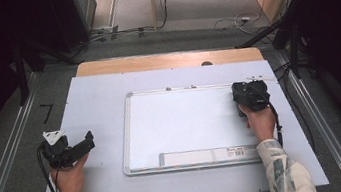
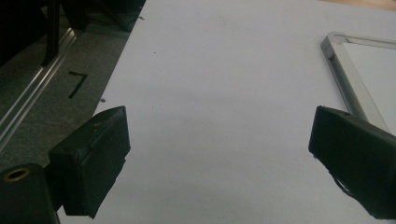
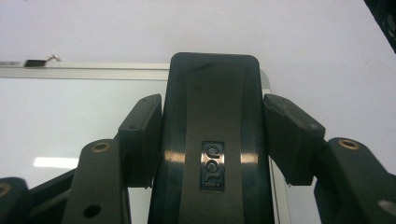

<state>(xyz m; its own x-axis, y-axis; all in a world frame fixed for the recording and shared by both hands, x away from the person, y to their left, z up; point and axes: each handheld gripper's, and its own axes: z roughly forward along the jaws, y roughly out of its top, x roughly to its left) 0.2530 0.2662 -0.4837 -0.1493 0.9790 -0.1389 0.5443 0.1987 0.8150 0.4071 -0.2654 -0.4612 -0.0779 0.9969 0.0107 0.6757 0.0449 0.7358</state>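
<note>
The right claw [image 3: 212, 140] is clenched on a dark eraser [image 3: 212, 116], one jaw pressing each long side of its body. In the high view the right claw [image 1: 251, 96] sits at the upper right corner of the whiteboard [image 1: 182, 122], so the eraser is held on or just above the board surface beside the aluminium frame [image 3: 93, 72]; contact with the surface cannot be confirmed.

The left claw [image 2: 219, 158] is released, jaws spread wide, with nothing between them. It rests over the white table [image 2: 224, 70], left of the whiteboard's frame corner [image 2: 338, 51] and apart from it. In the high view the left claw [image 1: 67, 150] lies well clear of the board.

Risks from this position:
- The whiteboard lies loose on the table and nothing steadies it. A firm wiping stroke would probably slide or rotate it.
- The eraser body looks smooth and glossy. Downward pressure could make it tilt or slip between the jaws.
- The eraser is close to the frame edge. A stroke toward that corner could catch on the raised frame and jolt the grasp.
</note>
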